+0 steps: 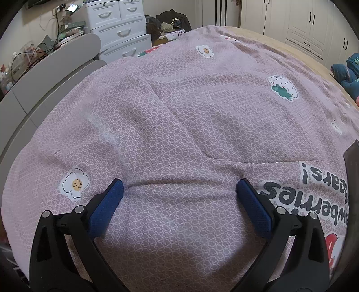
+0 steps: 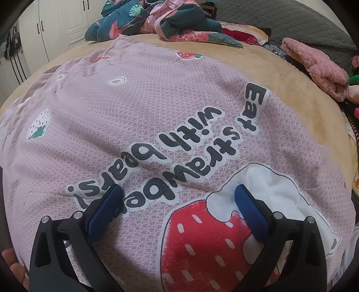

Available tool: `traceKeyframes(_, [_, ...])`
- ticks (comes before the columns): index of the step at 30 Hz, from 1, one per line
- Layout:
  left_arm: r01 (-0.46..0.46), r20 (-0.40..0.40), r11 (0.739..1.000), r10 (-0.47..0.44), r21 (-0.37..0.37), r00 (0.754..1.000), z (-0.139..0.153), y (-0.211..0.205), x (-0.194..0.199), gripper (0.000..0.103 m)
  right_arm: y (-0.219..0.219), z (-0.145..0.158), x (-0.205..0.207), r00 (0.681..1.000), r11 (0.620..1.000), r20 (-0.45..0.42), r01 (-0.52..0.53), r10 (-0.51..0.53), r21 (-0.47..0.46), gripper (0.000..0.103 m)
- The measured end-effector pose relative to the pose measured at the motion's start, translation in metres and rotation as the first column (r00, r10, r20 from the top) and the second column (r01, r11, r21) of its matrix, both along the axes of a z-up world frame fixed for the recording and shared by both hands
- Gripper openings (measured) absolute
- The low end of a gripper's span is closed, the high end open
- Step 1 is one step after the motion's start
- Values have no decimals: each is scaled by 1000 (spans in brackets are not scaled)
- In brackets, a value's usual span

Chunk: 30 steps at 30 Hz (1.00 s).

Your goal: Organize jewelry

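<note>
**Bed surface and room, as seen from both wrist cameras**

Left wrist view
- Left gripper (image 1: 179, 187): black frame, two blue textured pads (image 1: 107, 205) spread wide apart, nothing between them; tips lie low against the cloth.
- Pink-lilac lattice-patterned quilt cover (image 1: 179, 112): spread over the bed, softly creased, printed with white flower motifs (image 1: 75, 183), a white strawberry with green leaves (image 1: 283, 88) and black rounded lettering (image 1: 296, 191) at lower right.
- Dark flat object (image 1: 352, 157): only a corner shows at the right edge; kind cannot be told.
- Grey curved bed frame panels (image 1: 56, 74) along the left side of the quilt.
- White plastic drawer chest (image 1: 121, 29) beyond the bed, cluttered shelf with cables (image 1: 33, 51) to its left, heap of dark clothes (image 1: 170, 20) to its right.
- White wardrobe doors with black handles (image 1: 311, 24) at far right.
- Jewelry: none visible in this view.

Right wrist view
- Right gripper (image 2: 178, 195): same build, blue pads (image 2: 251, 213) wide apart and empty, just above the quilt.
- Same quilt cover (image 2: 145, 101), here with a large red strawberry print (image 2: 202, 235) under the gripper.
- Tan plush blanket (image 2: 280, 74) beneath the quilt.
- Crumpled teal floral bedding (image 2: 168, 18) and a pink fluffy cloth (image 2: 314, 65) at the far side.
- Part of a hand (image 2: 11, 262) at lower left.
- Jewelry: none visible here either.
</note>
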State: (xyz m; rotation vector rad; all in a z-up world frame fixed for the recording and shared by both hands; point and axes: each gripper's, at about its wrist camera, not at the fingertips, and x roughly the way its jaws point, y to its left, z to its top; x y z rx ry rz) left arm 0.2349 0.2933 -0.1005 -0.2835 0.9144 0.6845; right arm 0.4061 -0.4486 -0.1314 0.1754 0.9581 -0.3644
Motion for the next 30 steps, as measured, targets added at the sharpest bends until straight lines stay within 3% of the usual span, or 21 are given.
traceKeyframes(30, [0, 1, 1000, 0, 0, 1000, -3, -3, 3, 95, 4, -1, -3, 1000, 1000, 0, 0, 0, -1, 99])
